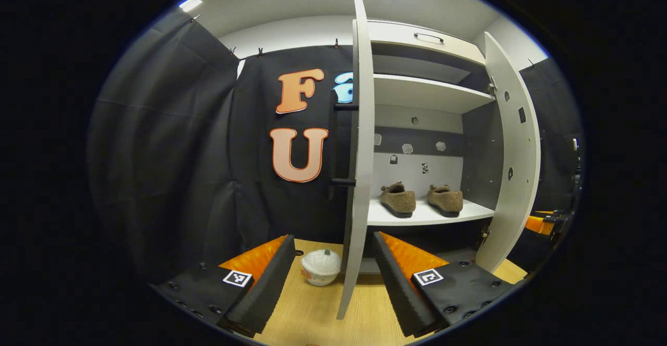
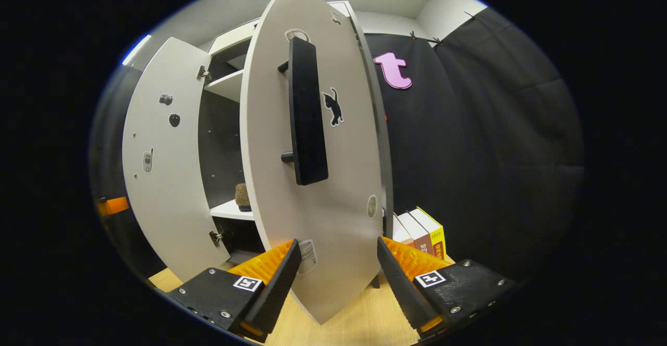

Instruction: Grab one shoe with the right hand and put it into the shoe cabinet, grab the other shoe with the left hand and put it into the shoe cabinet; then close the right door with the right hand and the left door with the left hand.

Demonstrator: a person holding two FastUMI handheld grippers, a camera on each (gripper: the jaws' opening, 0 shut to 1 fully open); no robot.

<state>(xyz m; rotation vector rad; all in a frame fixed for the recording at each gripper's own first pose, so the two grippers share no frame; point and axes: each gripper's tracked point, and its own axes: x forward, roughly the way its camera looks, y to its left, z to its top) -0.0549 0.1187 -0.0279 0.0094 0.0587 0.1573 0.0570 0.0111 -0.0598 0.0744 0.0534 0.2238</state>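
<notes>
Two brown fuzzy shoes (image 1: 398, 200) (image 1: 445, 200) sit side by side on the lower shelf (image 1: 469, 211) of the white shoe cabinet (image 1: 417, 90). Both doors stand open. In the left gripper view the left door (image 1: 359, 127) is edge-on right ahead, and my left gripper (image 1: 333, 278) is open with that edge in line between its fingers, untouched. In the right gripper view the right door (image 2: 323, 205) shows its outer face with a black handle (image 2: 307, 111). My right gripper (image 2: 338, 278) is open just before the door's lower part. One shoe (image 2: 241, 196) peeks out behind it.
A small white pumpkin-shaped pot (image 1: 320, 267) stands on the wooden floor (image 1: 312, 314) left of the left door. Books (image 2: 422, 231) stand upright against the black cloth wall beside the cabinet's right side. The left door's inner face (image 2: 161, 179) carries small stickers.
</notes>
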